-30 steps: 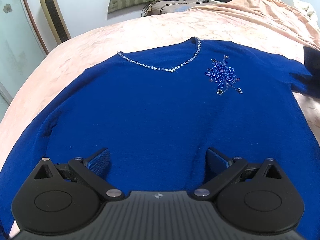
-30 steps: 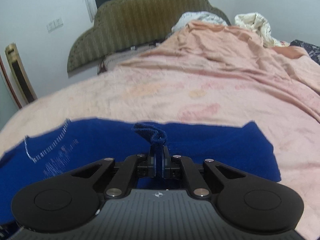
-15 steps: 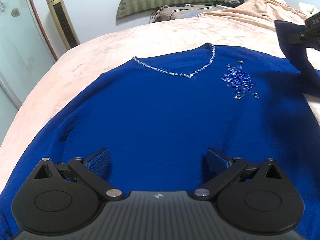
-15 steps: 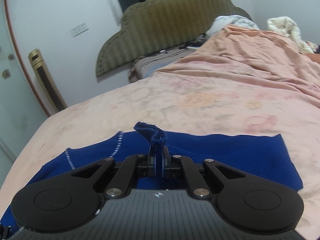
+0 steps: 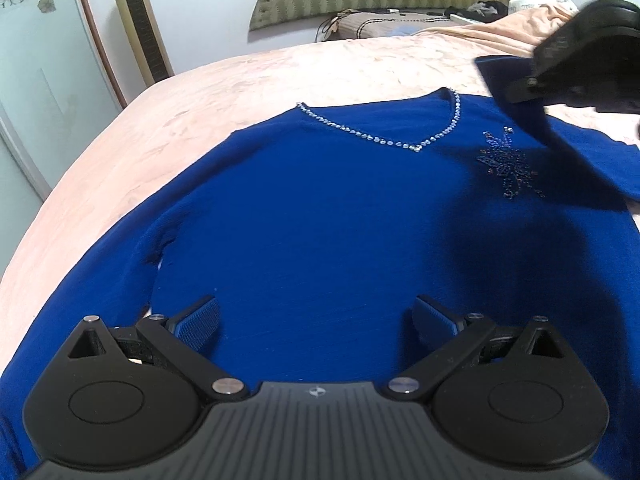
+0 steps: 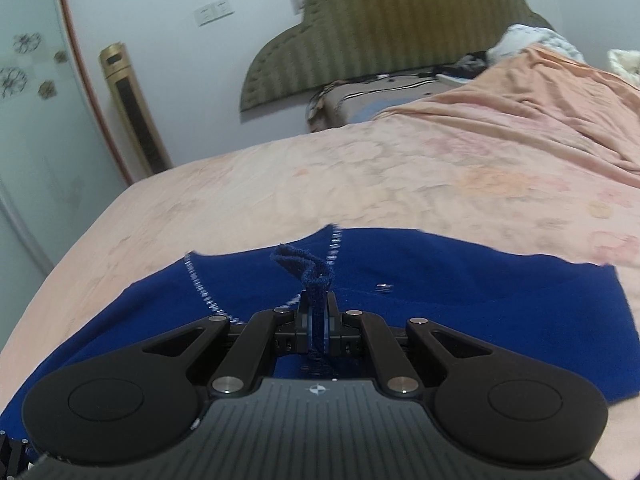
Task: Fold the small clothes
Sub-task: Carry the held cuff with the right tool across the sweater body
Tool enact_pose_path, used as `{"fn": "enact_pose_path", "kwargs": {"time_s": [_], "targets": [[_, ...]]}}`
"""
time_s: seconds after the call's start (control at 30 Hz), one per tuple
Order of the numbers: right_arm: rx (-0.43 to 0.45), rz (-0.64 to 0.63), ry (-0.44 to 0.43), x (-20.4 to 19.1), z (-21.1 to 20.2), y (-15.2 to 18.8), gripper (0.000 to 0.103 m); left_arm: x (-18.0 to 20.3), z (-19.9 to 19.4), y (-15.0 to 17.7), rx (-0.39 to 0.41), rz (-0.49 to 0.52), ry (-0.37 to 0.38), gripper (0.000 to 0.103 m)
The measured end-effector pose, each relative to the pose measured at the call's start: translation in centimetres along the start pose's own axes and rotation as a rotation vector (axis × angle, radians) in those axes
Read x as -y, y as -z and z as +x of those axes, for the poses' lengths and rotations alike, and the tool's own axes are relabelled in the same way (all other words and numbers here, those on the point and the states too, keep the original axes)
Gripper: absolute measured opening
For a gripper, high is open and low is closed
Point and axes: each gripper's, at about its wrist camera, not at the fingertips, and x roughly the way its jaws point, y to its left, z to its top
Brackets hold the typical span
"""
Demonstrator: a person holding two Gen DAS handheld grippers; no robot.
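Observation:
A blue sweater [image 5: 320,220] with a beaded V-neckline [image 5: 416,146] and a beaded flower [image 5: 508,164] lies flat on the bed. My left gripper [image 5: 316,320] is open and empty above its lower body. My right gripper [image 6: 318,320] is shut on the blue sleeve end [image 6: 306,266] and holds it lifted over the sweater [image 6: 440,280]. In the left wrist view the right gripper [image 5: 580,68] shows at the upper right, with the sleeve [image 5: 560,140] hanging from it across the sweater's chest.
The bed has a pink floral sheet [image 5: 240,92]. An olive headboard [image 6: 392,28], pillows and a crumpled peach blanket [image 6: 560,92] lie at the far end. A gold tower fan [image 5: 138,20] and a glass door [image 5: 36,80] stand at the left.
My right gripper has carried the sleeve leftward over the sweater's chest, toward the neckline. My left gripper has drawn back a little and stays open.

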Motion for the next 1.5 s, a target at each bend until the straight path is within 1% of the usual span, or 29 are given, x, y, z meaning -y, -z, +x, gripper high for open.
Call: {"fn": "enact_pose_path", "kwargs": {"time_s": [0.3,0.47,0.7,0.9,1.0,1.17,1.33,1.37,1.43,1.47,1.5], "targets": [[-0.049,-0.102,-0.086,-7.2,2.5,1.1,0.009,-2.3,-0.1,0.6,-0.011,-0.038,-0.021,0.103],[-0.066,-0.127,-0.130,-10.1,3.2,1.5,0.009,-3.6,0.1,1.1,-0.027,-0.071,-0.032,0.103],[-0.089,-0.155,-0.209,-13.6,3.8,2.1,0.009,-4.8,0.0,1.8,-0.038,-0.091,-0.048,0.103],[-0.122,-0.173,-0.240,-15.3,4.4,2.9,0.009,-5.5,-0.1,2.3,-0.049,-0.114,-0.056,0.103],[-0.138,-0.178,-0.238,-15.7,4.7,3.4,0.010,-5.7,-0.2,2.4,-0.047,-0.120,-0.059,0.103],[-0.139,-0.186,-0.264,-16.5,4.7,3.6,0.010,-5.8,-0.7,2.7,-0.048,-0.127,-0.062,0.103],[-0.147,-0.182,-0.293,-17.0,5.4,3.6,0.010,-5.5,-0.3,2.2,-0.055,-0.136,-0.068,0.103],[-0.161,-0.175,-0.301,-16.9,5.7,3.7,0.012,-5.5,-0.3,2.2,-0.057,-0.135,-0.071,0.103],[-0.210,-0.144,-0.338,-16.5,6.2,3.8,0.023,-5.5,-0.3,2.0,-0.057,-0.128,-0.076,0.103],[-0.232,-0.127,-0.364,-16.3,6.2,3.8,0.029,-5.5,-0.2,2.0,-0.055,-0.129,-0.078,0.103],[-0.242,-0.115,-0.394,-16.0,5.9,3.8,0.039,-5.7,-0.1,2.2,-0.054,-0.130,-0.078,0.103]]}}
